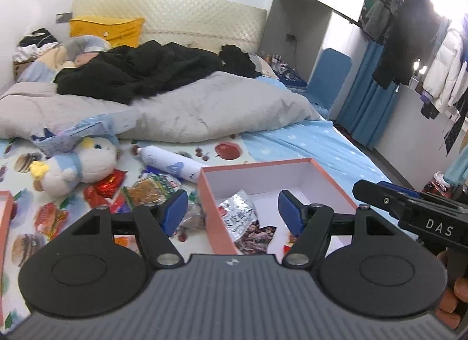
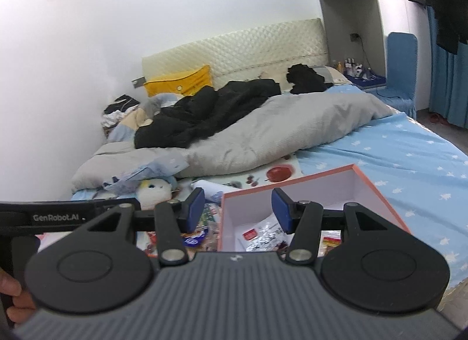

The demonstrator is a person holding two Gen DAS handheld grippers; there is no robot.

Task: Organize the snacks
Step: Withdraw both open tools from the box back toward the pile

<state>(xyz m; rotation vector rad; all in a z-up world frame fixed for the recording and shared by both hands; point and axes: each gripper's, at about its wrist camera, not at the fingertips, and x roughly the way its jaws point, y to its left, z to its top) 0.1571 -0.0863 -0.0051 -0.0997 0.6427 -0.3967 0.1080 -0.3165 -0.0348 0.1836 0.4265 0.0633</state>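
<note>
Spread and empty, the left gripper (image 1: 232, 208) fills the bottom of the left wrist view, its blue pads (image 1: 177, 208) apart with nothing between them. Just beyond it an open pink box (image 1: 330, 177) sits on the bed near the foot edge, on the seam between a fruit-print mat (image 1: 17, 240) and the blue star sheet (image 1: 307, 147). A silver foil packet (image 1: 238, 211) and a dark one lie inside against the near-left wall. Loose snacks (image 1: 152, 190) are scattered on the mat left of the box, red wrappers (image 1: 109, 186) among them, close to a plush toy (image 1: 84, 164) and a white bottle (image 1: 172, 163) lying on its side. The right gripper (image 1: 409, 208) juts in at the right edge.

From the right wrist view, the right gripper (image 2: 237, 211) is likewise spread, holding nothing, above the box's (image 2: 377, 190) near-left corner. Several packets (image 2: 266, 230) rest on the box floor, and more snacks (image 2: 196, 234) lie outside its left wall on the mat.

These packets look light, thin and crinkly; foil is likely slick and will buckle under pressure. A pinch on a flat sealed edge or a raised corner should hold better than squeezing the puffed middle, which could crush what is inside.
</note>
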